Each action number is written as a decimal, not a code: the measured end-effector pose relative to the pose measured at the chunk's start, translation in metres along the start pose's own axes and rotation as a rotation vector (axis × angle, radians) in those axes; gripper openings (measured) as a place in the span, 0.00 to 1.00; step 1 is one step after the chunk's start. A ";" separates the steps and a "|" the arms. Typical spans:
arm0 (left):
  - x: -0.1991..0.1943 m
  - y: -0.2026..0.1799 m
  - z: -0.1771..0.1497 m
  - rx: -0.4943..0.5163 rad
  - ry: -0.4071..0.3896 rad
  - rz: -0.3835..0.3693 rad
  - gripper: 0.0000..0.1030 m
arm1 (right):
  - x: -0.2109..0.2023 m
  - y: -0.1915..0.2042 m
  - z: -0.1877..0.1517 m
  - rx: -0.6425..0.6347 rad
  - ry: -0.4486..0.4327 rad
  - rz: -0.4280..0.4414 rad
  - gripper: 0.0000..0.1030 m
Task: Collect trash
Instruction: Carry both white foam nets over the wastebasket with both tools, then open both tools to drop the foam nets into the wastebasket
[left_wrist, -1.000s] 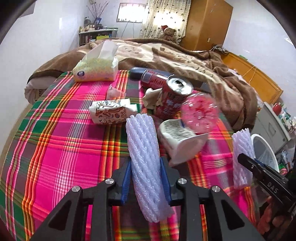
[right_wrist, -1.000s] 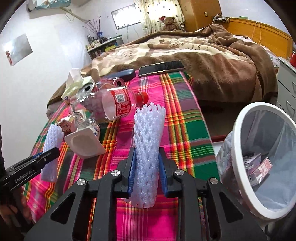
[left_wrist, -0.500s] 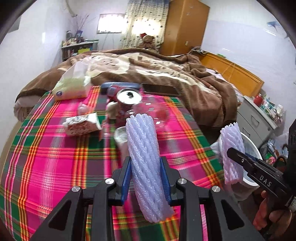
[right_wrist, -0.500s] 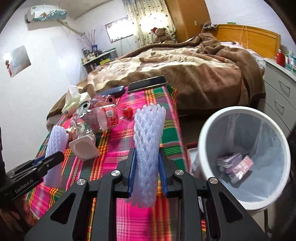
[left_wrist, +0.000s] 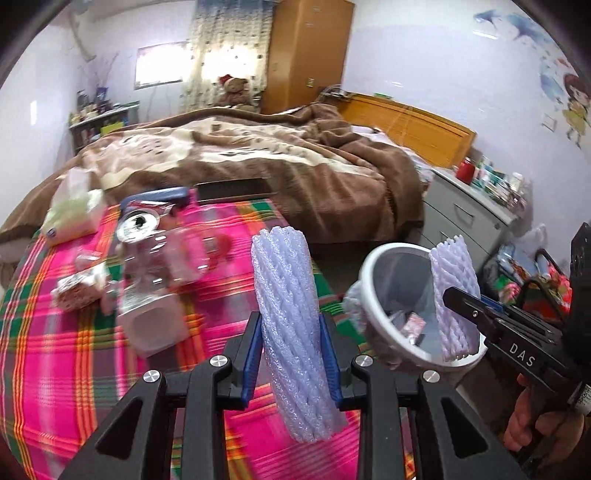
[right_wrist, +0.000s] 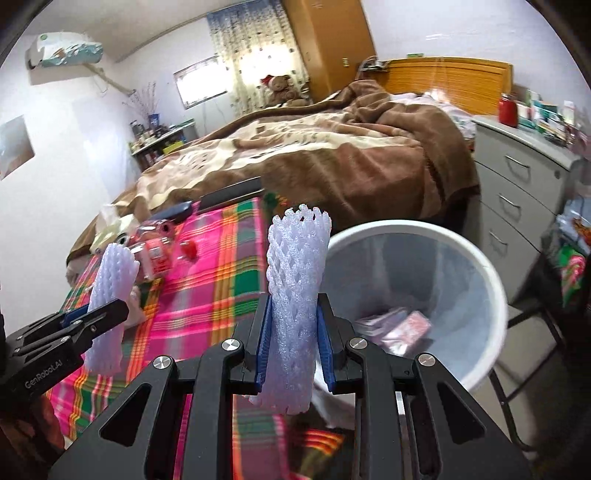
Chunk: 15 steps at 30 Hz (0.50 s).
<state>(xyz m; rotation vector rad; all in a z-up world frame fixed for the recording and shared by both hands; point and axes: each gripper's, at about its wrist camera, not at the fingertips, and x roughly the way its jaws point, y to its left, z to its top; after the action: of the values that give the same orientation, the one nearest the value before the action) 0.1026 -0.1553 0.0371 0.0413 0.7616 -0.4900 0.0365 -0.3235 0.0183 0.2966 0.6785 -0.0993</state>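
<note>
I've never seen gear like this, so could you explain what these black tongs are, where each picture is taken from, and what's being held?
These are handheld tongs, one in each of a person's hands, each with a fisheye camera looking along its fingers. One picture comes from the left tongs, the other from the right tongs. Each grips a white foam fruit net: the left net, the right net. On the plaid blanket lie a can, a clear bottle and wrappers. A white bin stands beside the bed.
</note>
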 end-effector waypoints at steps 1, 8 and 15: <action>0.002 -0.007 0.001 0.010 0.002 -0.011 0.30 | -0.002 -0.004 0.000 0.006 -0.002 -0.006 0.23; 0.023 -0.053 0.011 0.080 0.019 -0.083 0.30 | -0.002 -0.031 0.003 0.035 0.001 -0.057 0.23; 0.049 -0.086 0.018 0.117 0.054 -0.151 0.30 | 0.004 -0.059 0.002 0.062 0.032 -0.092 0.23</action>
<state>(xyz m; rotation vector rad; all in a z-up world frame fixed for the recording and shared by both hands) 0.1063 -0.2557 0.0292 0.1065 0.7921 -0.6791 0.0303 -0.3803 0.0034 0.3274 0.7217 -0.2043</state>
